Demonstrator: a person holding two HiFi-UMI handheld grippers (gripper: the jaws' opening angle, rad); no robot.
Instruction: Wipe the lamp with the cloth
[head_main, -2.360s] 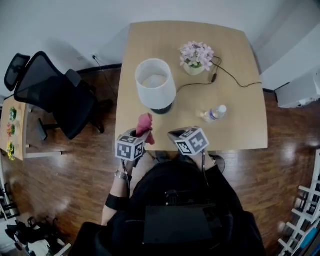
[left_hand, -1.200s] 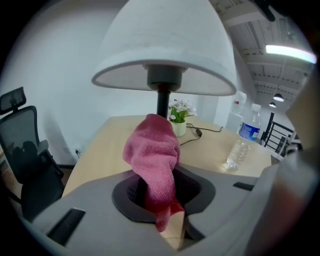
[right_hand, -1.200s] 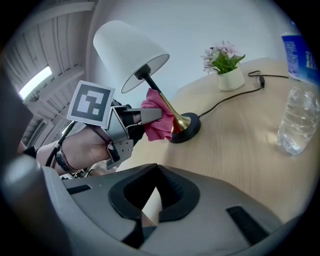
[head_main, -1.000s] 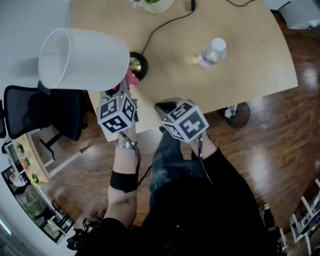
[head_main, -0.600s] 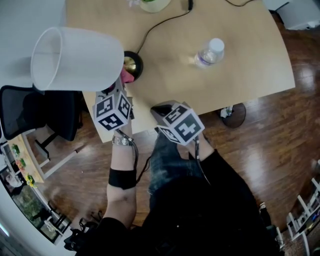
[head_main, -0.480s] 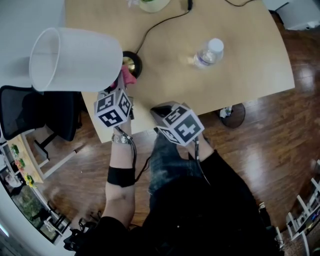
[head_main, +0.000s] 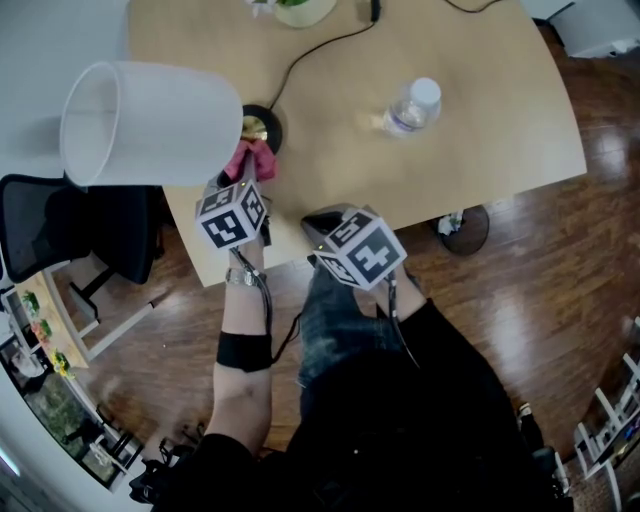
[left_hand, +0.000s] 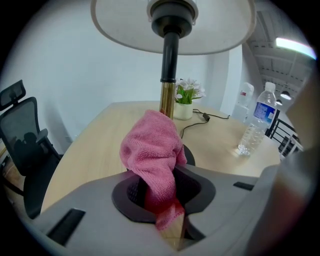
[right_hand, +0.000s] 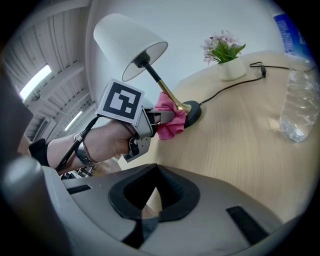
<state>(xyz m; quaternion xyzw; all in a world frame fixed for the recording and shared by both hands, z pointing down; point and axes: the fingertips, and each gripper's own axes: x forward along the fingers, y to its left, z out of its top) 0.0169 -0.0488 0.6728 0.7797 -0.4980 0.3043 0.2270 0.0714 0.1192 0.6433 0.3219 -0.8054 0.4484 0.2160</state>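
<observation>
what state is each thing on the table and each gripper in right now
lamp: standing on the table, looks unlit
cloth: bunched, clamped in the left gripper, low by the lamp's stem
left gripper: shut on the cloth
right gripper: shut, empty, at the table's near edge
water bottle: upright, capped
flower pot: upright
cord: lying loose on the table

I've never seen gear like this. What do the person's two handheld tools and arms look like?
The left tool and right tool are grey plastic with dark padded jaws, each carrying a cube of black-and-white square markers and trailing a thin cable. The left wrist wears a metal bracelet, the forearm a black band; the right arm has a black sleeve.
</observation>
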